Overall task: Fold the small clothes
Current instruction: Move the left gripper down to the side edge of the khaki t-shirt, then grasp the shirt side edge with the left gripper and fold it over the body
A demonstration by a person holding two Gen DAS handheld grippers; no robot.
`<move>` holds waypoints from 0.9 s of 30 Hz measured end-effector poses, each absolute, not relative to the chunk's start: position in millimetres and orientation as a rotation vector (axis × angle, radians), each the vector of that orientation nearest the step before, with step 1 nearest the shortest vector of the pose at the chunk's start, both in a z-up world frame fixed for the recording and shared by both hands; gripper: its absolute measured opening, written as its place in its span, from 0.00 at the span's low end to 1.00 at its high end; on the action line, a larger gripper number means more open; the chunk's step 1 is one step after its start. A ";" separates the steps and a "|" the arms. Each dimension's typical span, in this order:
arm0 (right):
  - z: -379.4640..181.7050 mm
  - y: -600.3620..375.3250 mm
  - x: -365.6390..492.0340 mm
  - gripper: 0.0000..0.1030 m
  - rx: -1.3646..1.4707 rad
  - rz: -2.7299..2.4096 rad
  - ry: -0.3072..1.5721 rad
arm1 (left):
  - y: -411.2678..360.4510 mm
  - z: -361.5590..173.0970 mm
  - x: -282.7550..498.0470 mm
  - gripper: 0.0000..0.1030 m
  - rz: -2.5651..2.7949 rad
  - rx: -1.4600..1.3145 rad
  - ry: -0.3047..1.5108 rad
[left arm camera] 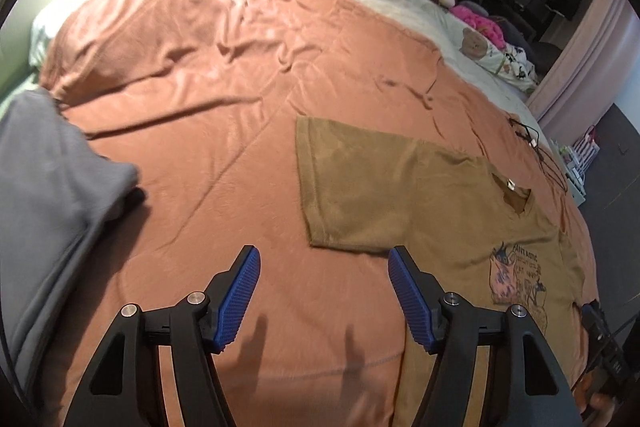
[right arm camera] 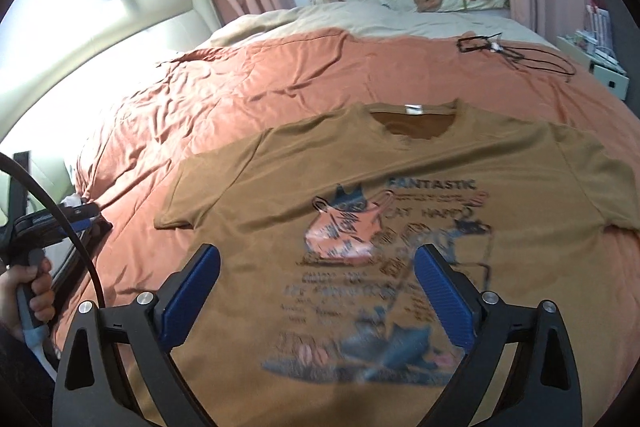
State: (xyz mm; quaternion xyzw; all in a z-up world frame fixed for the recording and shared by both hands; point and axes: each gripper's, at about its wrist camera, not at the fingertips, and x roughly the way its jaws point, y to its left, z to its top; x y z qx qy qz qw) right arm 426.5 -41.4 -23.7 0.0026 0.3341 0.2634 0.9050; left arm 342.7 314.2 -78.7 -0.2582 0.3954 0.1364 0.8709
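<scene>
- Far left, left wrist view: a grey fabric heap [left arm camera: 52, 211] lay at the bed's edge, loosely bunched. Could not tell whether it was a garment done, one waiting, or just bedding.
- Left gripper [left arm camera: 324, 293] hung over bare salmon bedspread [left arm camera: 192, 75], just short of the near sleeve [left arm camera: 340, 179]. Jaws stood apart with nothing between the blue pads; only the cover showed in the gap.
- Centre to right: the brown T-shirt [right arm camera: 360, 163] lay spread flat, print side up, collar toward the far side of the bed, both sleeves out to the sides. No fold line or doubled layer seen anywhere on it.
- Right gripper [right arm camera: 316, 291] hovered above the printed chest, jaws likewise apart and gripping nothing (the print beneath was blurred).
- At the left edge of the right wrist view, a hand [right arm camera: 24, 291] was wrapped round the other gripper's handle.
- Far right, beyond the collar: a black cord [right arm camera: 512, 55] lay on the cover, well apart from the shirt.
- Judgement: laying-out looked finished, folding itself not begun. All folds remained: probably sleeves in, then the body doubled over. The near sleeve looked the likely first pick for the left tool.
</scene>
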 end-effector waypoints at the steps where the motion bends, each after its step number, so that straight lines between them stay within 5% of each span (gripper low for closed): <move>1: -25.7 -36.0 432.6 0.95 0.003 0.549 0.695 | 316.9 -82.1 350.4 0.65 0.282 -0.549 0.838; 8: -38.6 -3.2 474.2 0.90 -0.007 0.573 0.735 | 333.4 -104.0 397.2 0.64 0.289 -0.594 0.890; 19: -61.6 45.9 521.8 0.75 0.014 0.570 0.799 | 362.6 -149.9 455.2 0.36 0.311 -0.665 0.976; 27: -85.3 66.3 553.1 0.67 0.062 0.610 0.873 | 378.3 -166.8 467.9 0.35 0.322 -0.727 0.977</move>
